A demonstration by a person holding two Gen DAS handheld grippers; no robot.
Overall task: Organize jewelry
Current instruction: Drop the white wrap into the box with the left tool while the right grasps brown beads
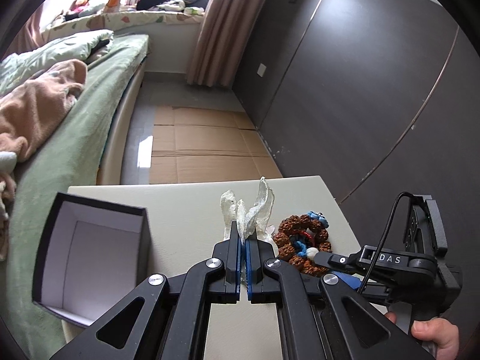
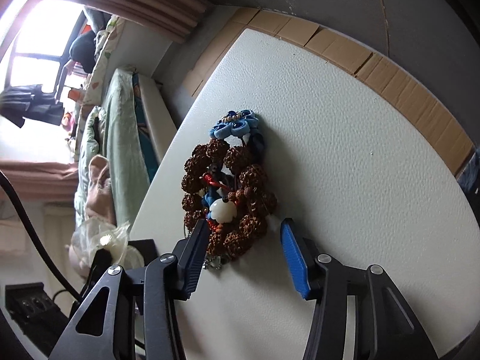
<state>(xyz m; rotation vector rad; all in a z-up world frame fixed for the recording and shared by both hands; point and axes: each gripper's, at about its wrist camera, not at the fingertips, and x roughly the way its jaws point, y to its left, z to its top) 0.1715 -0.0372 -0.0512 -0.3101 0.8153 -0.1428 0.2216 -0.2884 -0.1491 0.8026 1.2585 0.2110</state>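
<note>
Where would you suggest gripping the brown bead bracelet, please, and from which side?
Grip the near arc of the brown bead bracelet, coming from above at a slant with one finger on each side of it. It lies flat in a heap on the white tabletop, and the right gripper already straddles that end.

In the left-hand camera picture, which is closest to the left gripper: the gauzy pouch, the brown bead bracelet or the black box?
1. Gauzy pouch, pinched in the left gripper.
2. Brown bead bracelet, just right.
3. Black box, farther left.
</note>
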